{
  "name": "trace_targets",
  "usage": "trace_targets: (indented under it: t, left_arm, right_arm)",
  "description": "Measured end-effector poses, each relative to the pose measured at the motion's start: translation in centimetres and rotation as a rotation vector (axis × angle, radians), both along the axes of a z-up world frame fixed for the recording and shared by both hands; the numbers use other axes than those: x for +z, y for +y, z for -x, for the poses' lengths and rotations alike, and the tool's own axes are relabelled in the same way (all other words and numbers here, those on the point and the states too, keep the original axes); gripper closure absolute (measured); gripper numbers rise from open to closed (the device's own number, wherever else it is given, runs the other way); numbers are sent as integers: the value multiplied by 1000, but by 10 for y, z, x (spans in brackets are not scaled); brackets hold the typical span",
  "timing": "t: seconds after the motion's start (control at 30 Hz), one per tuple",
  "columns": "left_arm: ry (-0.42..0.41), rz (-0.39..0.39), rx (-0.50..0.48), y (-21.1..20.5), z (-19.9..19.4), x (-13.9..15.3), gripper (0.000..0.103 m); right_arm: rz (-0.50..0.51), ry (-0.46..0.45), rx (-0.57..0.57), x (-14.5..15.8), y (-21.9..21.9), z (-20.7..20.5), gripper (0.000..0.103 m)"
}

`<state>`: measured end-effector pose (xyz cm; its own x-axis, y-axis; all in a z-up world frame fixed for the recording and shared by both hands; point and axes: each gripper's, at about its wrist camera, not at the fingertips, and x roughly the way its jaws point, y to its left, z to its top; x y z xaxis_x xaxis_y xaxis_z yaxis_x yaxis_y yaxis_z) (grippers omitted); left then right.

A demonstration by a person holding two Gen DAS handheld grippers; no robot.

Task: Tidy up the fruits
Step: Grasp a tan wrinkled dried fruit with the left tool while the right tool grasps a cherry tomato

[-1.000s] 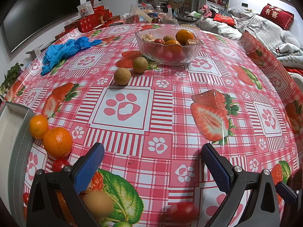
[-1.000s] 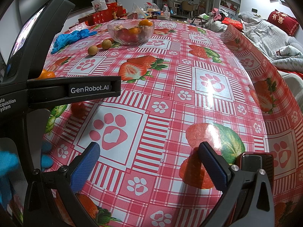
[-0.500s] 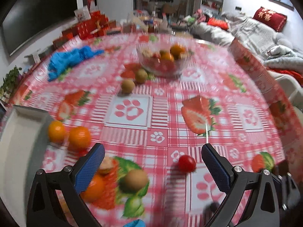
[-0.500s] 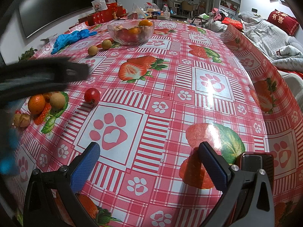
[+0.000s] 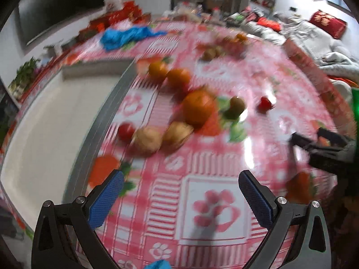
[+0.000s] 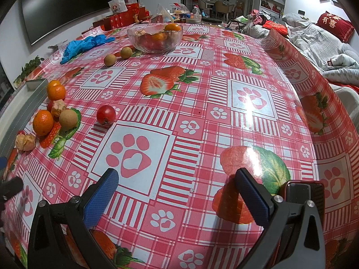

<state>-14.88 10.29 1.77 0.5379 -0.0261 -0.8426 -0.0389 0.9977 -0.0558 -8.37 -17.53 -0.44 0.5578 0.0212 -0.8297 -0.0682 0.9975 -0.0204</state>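
Note:
My left gripper (image 5: 181,192) is open and empty above the tablecloth, and its view is motion-blurred. Ahead of it lie a large orange (image 5: 198,106), two papery husked fruits (image 5: 147,140), a small red tomato (image 5: 125,130), a brown round fruit (image 5: 236,104) and another tomato (image 5: 264,104). My right gripper (image 6: 177,186) is open and empty, low over the paw-print cloth. To its left are a red tomato (image 6: 106,114), an orange (image 6: 43,122) and a brown fruit (image 6: 68,116). A glass bowl (image 6: 154,37) of fruit stands at the far side.
A white tray with a grey rim (image 5: 101,116) fills the left of the left wrist view, and its corner (image 6: 33,85) shows in the right one. Blue gloves (image 6: 85,44) and two brown fruits (image 6: 110,59) lie near the bowl. Red boxes crowd the far edge; a sofa is at right.
My left gripper has swung back and to the left, out of the right wrist view, and now faces the fruit cluster beside the tray. My right gripper has stayed still.

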Motion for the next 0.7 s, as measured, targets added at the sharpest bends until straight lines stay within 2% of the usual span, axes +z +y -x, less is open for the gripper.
trace_targets:
  t: [0.1, 0.2, 0.37, 0.47, 0.57, 0.7]
  left_arm:
    - [35, 8, 14, 2, -5, -13, 0]
    - [33, -37, 7, -4, -5, -15, 0]
    - [6, -41, 3, -5, -1, -17, 0]
    - [37, -42, -14, -3, -4, -16, 0]
    - [85, -61, -15, -1, -7, -11, 0]
    - [-21, -103, -38, -2, 2, 16, 0]
  right_arm:
    - [1, 0, 0, 0, 0, 0, 0]
    - [0, 1, 0, 0, 0, 1, 0]
    - [1, 17, -6, 1, -1, 3, 0]
    - [-6, 75, -18, -1, 7, -9, 0]
    - [-34, 87, 43, 2, 22, -20, 0]
    - [-38, 79, 95, 6, 48, -29, 0]
